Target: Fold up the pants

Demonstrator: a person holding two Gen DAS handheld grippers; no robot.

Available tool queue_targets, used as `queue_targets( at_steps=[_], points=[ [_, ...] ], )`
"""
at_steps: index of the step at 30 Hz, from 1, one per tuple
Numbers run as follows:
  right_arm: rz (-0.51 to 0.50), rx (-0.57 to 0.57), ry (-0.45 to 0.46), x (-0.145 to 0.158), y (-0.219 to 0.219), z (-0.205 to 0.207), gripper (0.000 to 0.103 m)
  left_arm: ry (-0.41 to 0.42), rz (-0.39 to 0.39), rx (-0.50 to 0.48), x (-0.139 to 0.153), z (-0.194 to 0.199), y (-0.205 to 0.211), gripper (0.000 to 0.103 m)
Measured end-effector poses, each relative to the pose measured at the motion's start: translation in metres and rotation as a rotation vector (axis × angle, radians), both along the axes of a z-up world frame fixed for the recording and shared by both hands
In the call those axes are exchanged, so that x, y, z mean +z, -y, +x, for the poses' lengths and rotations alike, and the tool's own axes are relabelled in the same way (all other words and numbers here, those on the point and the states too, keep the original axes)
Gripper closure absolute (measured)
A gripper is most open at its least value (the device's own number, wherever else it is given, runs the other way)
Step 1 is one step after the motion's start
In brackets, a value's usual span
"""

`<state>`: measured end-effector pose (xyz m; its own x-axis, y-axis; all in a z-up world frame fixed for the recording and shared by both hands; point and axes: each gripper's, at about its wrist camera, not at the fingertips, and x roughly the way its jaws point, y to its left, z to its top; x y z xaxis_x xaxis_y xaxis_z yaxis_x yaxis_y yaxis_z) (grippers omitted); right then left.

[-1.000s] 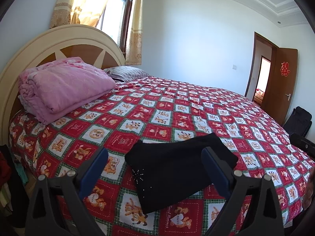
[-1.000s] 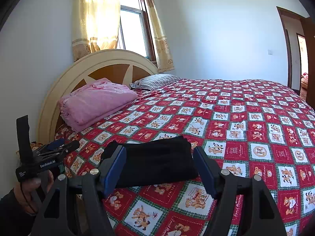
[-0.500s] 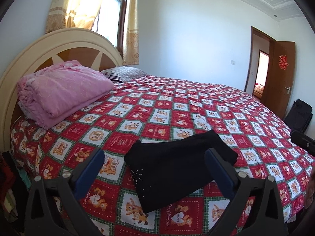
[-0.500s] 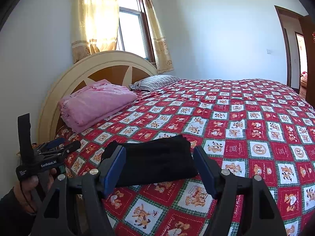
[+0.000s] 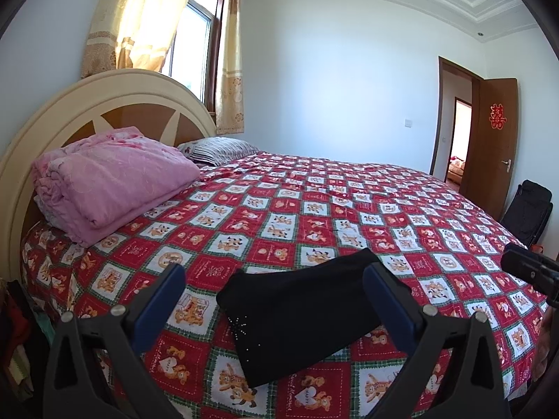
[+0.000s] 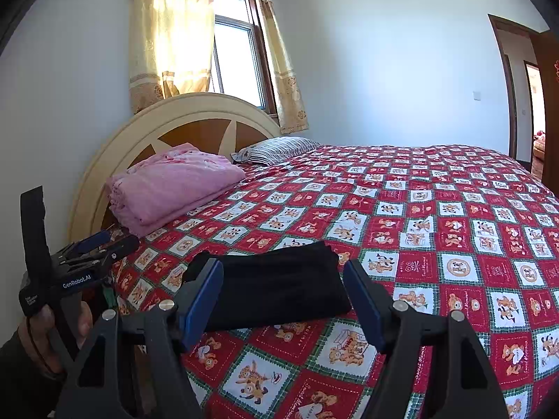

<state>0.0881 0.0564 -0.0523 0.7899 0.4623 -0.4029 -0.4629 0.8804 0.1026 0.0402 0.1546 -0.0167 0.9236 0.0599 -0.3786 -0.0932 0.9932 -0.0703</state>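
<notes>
Black pants (image 5: 297,310) lie folded into a compact rectangle on the red patterned bedspread (image 5: 314,216), near the bed's front edge. They also show in the right wrist view (image 6: 276,286). My left gripper (image 5: 274,300) is open and empty, held back from the pants and above them. My right gripper (image 6: 283,289) is open and empty too, a little back from the pants. In the right wrist view the left gripper (image 6: 94,248) shows at the left, held in a hand off the bed's edge.
A folded pink blanket (image 5: 111,181) lies by the cream headboard (image 5: 104,97), with a striped pillow (image 5: 220,148) behind it. A brown door (image 5: 496,143) stands open at the right, a black bag (image 5: 527,213) beside it. A curtained window (image 6: 230,59) is behind the headboard.
Both grippers have drawn back and tilted up a little, staying open and empty. The folded pants have not moved.
</notes>
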Motion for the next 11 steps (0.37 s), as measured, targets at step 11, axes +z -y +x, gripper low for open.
queue_targets(
  at_steps=[11],
  points=[
    [-0.012, 0.005, -0.016, -0.0074, -0.0018, 0.0008, 0.031, -0.002, 0.022, -0.011, -0.0036, 0.0003, 0.0064, 0.0]
  ],
)
